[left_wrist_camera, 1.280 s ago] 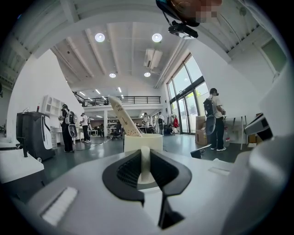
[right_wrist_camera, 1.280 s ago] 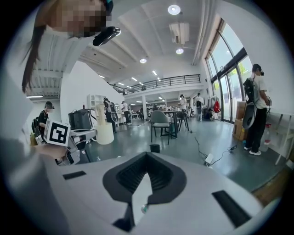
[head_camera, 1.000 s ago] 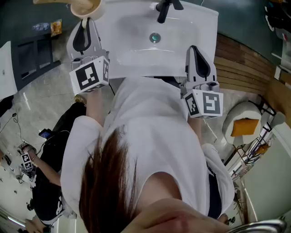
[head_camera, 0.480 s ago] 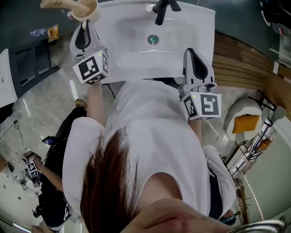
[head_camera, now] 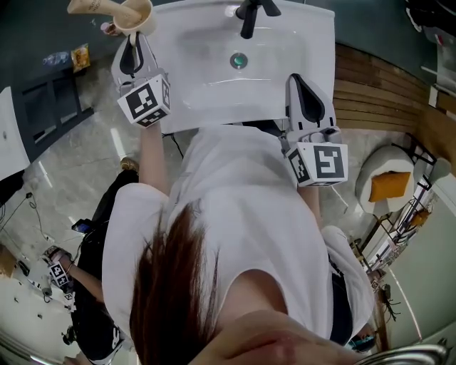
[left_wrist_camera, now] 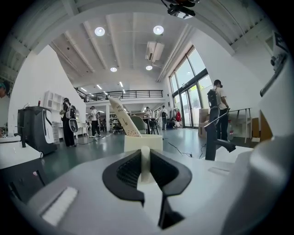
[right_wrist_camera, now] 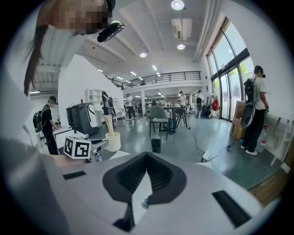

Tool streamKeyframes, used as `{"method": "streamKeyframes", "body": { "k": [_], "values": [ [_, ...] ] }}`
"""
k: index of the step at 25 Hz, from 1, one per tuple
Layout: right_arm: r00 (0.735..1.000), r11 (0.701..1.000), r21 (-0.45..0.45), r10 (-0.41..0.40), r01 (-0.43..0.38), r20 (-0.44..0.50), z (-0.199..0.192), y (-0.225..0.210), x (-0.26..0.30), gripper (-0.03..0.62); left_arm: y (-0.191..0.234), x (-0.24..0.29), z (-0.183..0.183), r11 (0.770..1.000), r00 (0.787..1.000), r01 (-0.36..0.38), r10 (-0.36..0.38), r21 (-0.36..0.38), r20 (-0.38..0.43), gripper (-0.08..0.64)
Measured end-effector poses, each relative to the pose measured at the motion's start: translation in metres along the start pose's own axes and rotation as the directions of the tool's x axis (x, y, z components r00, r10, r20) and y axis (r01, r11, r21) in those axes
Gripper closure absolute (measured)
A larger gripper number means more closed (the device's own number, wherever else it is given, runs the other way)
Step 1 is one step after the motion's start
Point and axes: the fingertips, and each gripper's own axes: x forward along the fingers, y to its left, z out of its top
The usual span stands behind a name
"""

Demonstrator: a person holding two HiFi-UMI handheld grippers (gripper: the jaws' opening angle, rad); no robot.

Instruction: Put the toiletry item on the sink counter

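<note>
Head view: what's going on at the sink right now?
A person stands at the white sink with a gripper in each hand. The left gripper is shut on a beige cup, apparently by its handle, with a tube standing in it, at the sink's back left corner. The right gripper, jaws together and empty, hovers over the front right edge.
</note>
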Motion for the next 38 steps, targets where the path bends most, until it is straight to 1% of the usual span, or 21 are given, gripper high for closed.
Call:
{"method": "streamKeyframes", "body": {
  "k": [5,12,23,28,38],
  "values": [
    [1.000,1.000,-0.006,-0.001,0.001,-0.014,0.000,0.001,0.002,0.588,0.000,0.007,-0.012,1.000,1.000,-0.005,0.005,-0.001,-0.016,0.512],
    [1.000,1.000,-0.003,-0.004,0.004,-0.023,-0.003,0.000,0.004,0.588,-0.007,0.013,-0.033,1.000,0.999,0.010,-0.009,0.016,-0.039,0.512],
    [0.999,1.000,-0.007,0.022,-0.023,-0.037,-0.004,0.009,0.011,0.588,-0.015,0.023,-0.056,0.999,0.996,0.033,-0.029,0.041,-0.085,0.512],
    [0.999,1.000,-0.011,0.025,-0.026,-0.040,-0.003,0.012,0.013,0.588,-0.014,0.026,-0.065,0.999,0.994,0.038,-0.034,0.038,-0.104,0.512],
    [0.999,1.000,-0.011,0.029,-0.030,-0.044,-0.004,0.013,0.015,0.588,-0.015,0.025,-0.074,0.999,0.994,0.042,-0.040,0.014,-0.102,0.512]
  ]
}}
